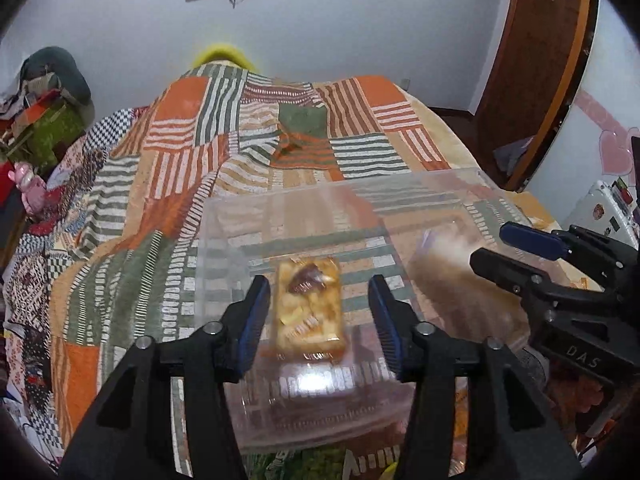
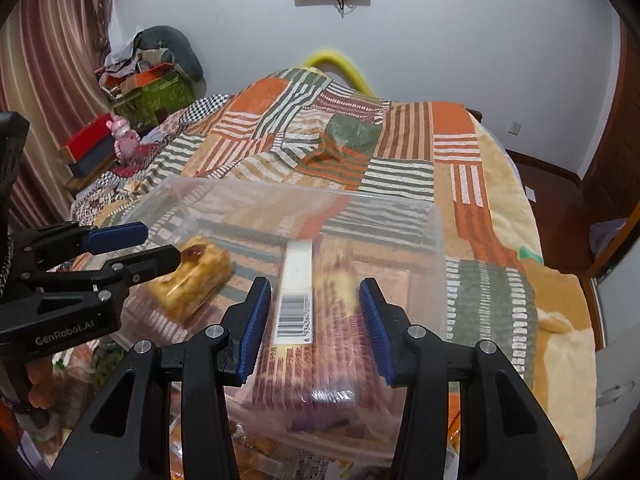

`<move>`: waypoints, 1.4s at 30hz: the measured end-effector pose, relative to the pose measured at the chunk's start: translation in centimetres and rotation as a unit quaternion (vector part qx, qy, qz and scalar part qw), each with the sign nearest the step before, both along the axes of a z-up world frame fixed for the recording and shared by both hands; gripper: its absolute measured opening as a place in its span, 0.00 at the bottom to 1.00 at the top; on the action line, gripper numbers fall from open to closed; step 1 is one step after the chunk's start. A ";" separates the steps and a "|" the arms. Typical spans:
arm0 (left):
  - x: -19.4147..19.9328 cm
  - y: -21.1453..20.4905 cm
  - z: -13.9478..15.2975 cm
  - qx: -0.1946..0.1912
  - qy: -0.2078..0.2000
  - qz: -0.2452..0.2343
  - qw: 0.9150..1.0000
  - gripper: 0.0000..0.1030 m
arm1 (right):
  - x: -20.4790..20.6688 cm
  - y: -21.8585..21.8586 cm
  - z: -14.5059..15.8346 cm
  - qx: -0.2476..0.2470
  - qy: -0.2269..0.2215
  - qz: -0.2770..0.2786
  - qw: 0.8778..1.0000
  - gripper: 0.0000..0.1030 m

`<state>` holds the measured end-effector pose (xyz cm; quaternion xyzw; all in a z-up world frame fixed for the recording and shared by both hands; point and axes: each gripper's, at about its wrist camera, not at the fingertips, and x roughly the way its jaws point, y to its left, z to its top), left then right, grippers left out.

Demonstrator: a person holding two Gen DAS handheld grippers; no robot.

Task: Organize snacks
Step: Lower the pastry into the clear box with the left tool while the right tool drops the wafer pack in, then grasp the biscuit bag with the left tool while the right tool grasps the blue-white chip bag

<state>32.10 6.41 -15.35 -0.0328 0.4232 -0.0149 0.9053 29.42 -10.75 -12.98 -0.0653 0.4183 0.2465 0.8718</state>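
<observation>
A clear rectangular plastic bin (image 1: 304, 216) sits on a bed covered by an orange, green and white striped patchwork blanket (image 1: 192, 160). Inside the bin lies a yellow pastry in a clear wrapper (image 1: 307, 308), directly beyond the left tongs (image 1: 318, 320), whose blue-padded fingers stand spread apart on either side of it and grip nothing. From the right wrist view, the right tongs (image 2: 314, 328) are likewise open, with a purple-printed snack packet bearing a white barcode strip (image 2: 316, 344) between and below the fingers, blurred and lying in the bin's right part; whether the pads touch it cannot be told. The pastry lies to the left of the packet, apart from it. More snack wrappers (image 2: 280, 456) show beneath the bin's near edge.
</observation>
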 end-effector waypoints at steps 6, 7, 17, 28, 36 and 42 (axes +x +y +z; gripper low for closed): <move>-2.5 0.1 2.6 0.007 -0.030 0.002 1.000 0.60 | -1.9 -1.7 2.6 0.009 -0.031 -0.004 0.999 0.56; -3.1 0.2 3.2 0.007 -0.035 0.004 0.999 0.61 | -2.2 -1.8 2.9 0.008 -0.036 -0.004 0.999 0.57; -9.1 1.8 6.0 0.021 -0.059 0.026 0.998 0.67 | -5.7 -5.5 5.0 0.008 -0.059 -0.014 0.998 0.76; -15.6 5.4 2.9 0.002 -0.009 0.072 0.997 0.71 | -8.4 -8.9 4.2 -0.005 -0.048 -0.045 0.998 0.82; -18.4 5.5 -1.1 -0.021 0.039 0.083 0.996 0.71 | -9.7 -10.7 1.6 -0.017 -0.013 -0.061 0.998 0.82; -19.7 5.2 -3.6 -0.013 0.060 0.089 0.994 0.71 | -9.6 -11.4 -0.4 -0.028 0.017 -0.064 0.997 0.82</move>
